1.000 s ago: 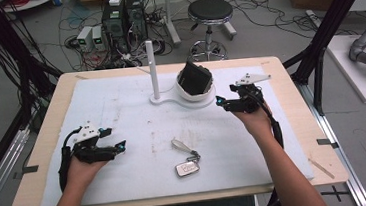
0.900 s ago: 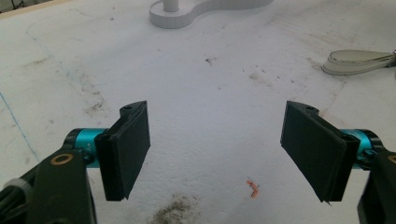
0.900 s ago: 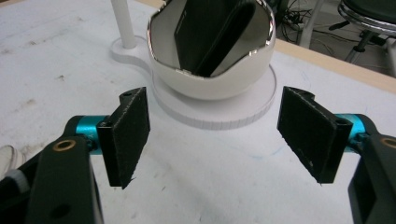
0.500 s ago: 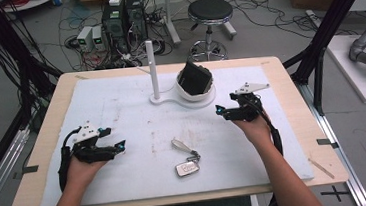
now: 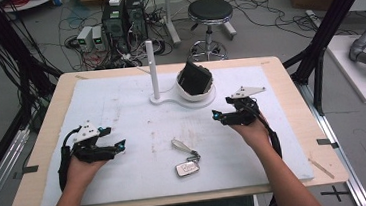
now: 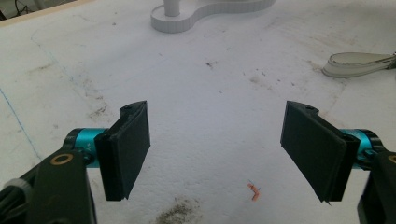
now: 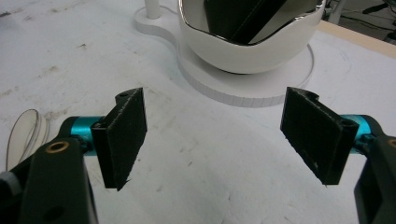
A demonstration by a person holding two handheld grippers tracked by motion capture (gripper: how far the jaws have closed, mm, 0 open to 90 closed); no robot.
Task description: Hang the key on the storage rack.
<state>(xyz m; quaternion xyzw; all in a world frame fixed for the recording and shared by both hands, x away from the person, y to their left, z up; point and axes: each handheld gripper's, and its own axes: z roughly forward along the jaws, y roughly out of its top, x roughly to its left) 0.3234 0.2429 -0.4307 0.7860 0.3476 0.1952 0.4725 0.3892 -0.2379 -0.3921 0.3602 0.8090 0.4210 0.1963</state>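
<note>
Now left gripper [image 5: 117, 148] jaws wide, right gripper [image 5: 216, 116] jaws wide

Key fob [image 5: 187, 168] lies before the bowl stand [image 5: 183, 99].

Table [image 5: 39, 145]: pale wood edge, covered by a matt white sheet [image 5: 121, 103], scuffed and smudged. Bowl [image 7: 252, 51]: glossy white, smooth, reflective rim. Jaw pads: matt black, finely textured
</note>
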